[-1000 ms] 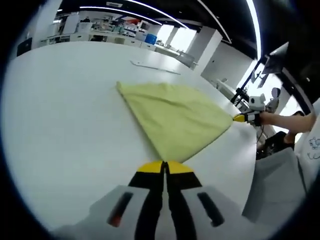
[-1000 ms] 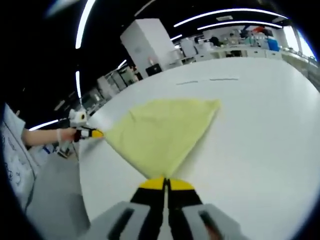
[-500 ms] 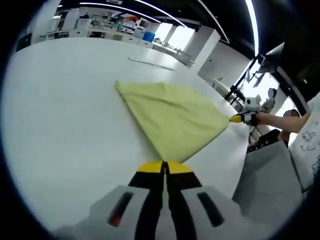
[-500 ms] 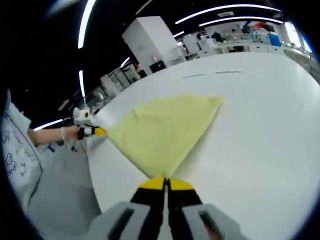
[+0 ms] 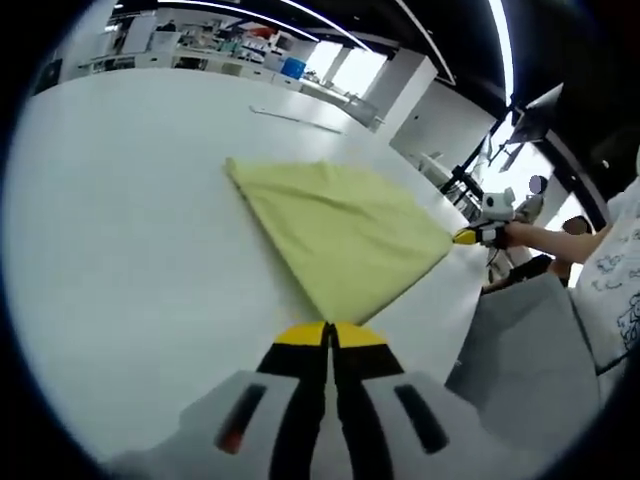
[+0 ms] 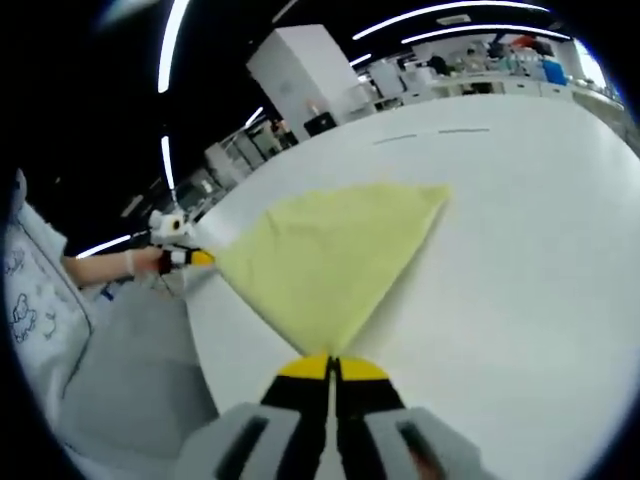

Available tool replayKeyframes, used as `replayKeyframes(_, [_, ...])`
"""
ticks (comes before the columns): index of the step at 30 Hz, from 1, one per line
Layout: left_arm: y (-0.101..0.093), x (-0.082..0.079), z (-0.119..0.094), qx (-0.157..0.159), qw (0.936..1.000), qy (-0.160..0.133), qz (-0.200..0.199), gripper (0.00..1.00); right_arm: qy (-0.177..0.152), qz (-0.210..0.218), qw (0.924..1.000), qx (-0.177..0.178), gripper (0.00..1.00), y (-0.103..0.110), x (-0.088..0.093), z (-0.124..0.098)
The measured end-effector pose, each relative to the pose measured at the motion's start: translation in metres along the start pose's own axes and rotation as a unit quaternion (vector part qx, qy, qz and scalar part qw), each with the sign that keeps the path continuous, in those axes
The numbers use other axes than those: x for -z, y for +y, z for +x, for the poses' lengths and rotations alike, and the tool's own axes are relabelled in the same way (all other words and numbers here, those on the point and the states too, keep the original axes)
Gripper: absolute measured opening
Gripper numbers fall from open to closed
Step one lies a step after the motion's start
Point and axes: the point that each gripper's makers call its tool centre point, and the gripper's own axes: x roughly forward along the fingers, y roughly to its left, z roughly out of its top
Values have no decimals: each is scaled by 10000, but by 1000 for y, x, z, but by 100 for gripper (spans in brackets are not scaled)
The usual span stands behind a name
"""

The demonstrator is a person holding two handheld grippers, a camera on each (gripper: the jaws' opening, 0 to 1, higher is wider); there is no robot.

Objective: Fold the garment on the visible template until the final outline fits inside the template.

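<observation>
A pale yellow garment point(image 5: 340, 230) lies folded flat on the white table point(image 5: 120, 230), spreading away from me in a wedge. My left gripper point(image 5: 328, 330) is shut on its nearest corner. My right gripper point(image 6: 330, 362) is shut on the corner nearest it, with the garment point(image 6: 330, 255) fanning out beyond. Each gripper appears in the other's view at the cloth's far side corner: the right gripper point(image 5: 468, 236) and the left gripper point(image 6: 197, 258). The edge between the two held corners is stretched straight.
Thin line marks point(image 5: 295, 117) run across the table beyond the garment, also visible as line marks point(image 6: 430, 134). The table edge runs close to the held cloth edge. A person's hand point(image 5: 530, 235) and grey-clad lap point(image 5: 530, 350) sit past it. Lab benches point(image 5: 200, 40) stand far behind.
Both grippers stay shut on the garment's corners. Both views have shifted slightly, showing more of the table edge and the person's lap. The cloth keeps its shape.
</observation>
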Motion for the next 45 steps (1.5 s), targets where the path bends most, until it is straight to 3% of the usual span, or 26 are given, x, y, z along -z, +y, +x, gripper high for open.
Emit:
replayKeyframes(4, [-2,1,2,-23,9999,70,133,0,204,7,9998,0,0,2,7,0])
replayKeyframes(12, [-10,-2,6,-55,9992,126,378,0,145,-36,9999,46,0,-5,2,-1])
replayKeyframes(17, [-14,-3,4,-35,9992,5,386,0,49,-29,9999,119,0,-8,0,-4])
replayKeyframes(23, [-15,-6,-3,-30,9989,-151,435,14,-164,-68,9993,330,0,-8,-6,-15])
replayKeyframes(28, [-20,-14,-9,-32,9988,-288,396,21,-498,-391,9957,681,15,-23,-25,-33])
replayKeyframes(30, [-28,-18,-12,-33,9982,-303,520,25,-805,-397,9933,728,21,-14,-41,-45])
replayKeyframes(32, [-27,-19,-12,-53,9975,-339,622,33,-899,-494,9917,773,32,-25,-48,-49])
replayKeyframes(36, [-32,-34,-18,-127,9957,-448,798,56,-1147,-841,9866,798,48,-11,-67,-54])
replayKeyframes(39, [-39,-43,-20,-199,9942,-516,923,69,-1229,-943,9854,709,60,2,-71,-50])
replayKeyframes(42, [-44,-48,-18,-257,9932,-527,1008,83,-1092,-1115,9860,581,73,9,-66,-41])
replayKeyframes(45, [-47,-50,-13,-341,9927,-464,1062,96,-853,-1318,9860,566,95,20,-56,-31])
